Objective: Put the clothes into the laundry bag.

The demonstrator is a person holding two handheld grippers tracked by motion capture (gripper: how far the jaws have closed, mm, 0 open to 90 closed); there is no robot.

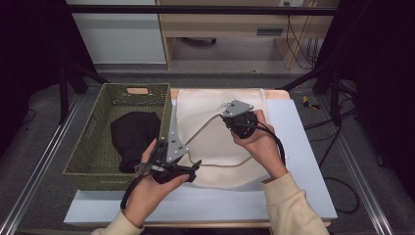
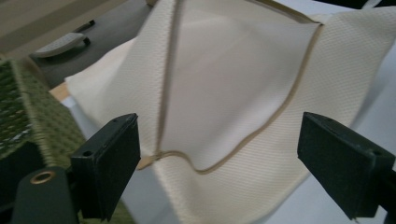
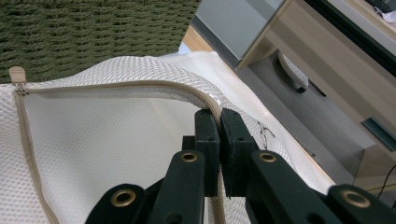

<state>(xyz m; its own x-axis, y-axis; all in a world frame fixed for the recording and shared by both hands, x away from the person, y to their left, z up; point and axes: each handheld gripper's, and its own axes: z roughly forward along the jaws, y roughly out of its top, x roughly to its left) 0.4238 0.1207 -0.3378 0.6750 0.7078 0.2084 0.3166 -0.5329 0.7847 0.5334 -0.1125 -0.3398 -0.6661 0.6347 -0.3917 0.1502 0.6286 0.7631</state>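
A cream mesh bag with a tan zipper lies on the white table, its mouth unzipped. My right gripper is shut on the zipper edge and holds that flap lifted off the bag. The zipper pull sits at the far end of the opening. My left gripper hovers at the bag's near left edge, next to the basket. Its jaws stand wide open with nothing between them, facing the bag's open mouth. A black cloth lies in the green woven basket.
The basket stands left of the bag, its wall close to my left gripper. Bare white table lies to the right and along the front edge. Beyond the table stand a wooden desk and floor cables.
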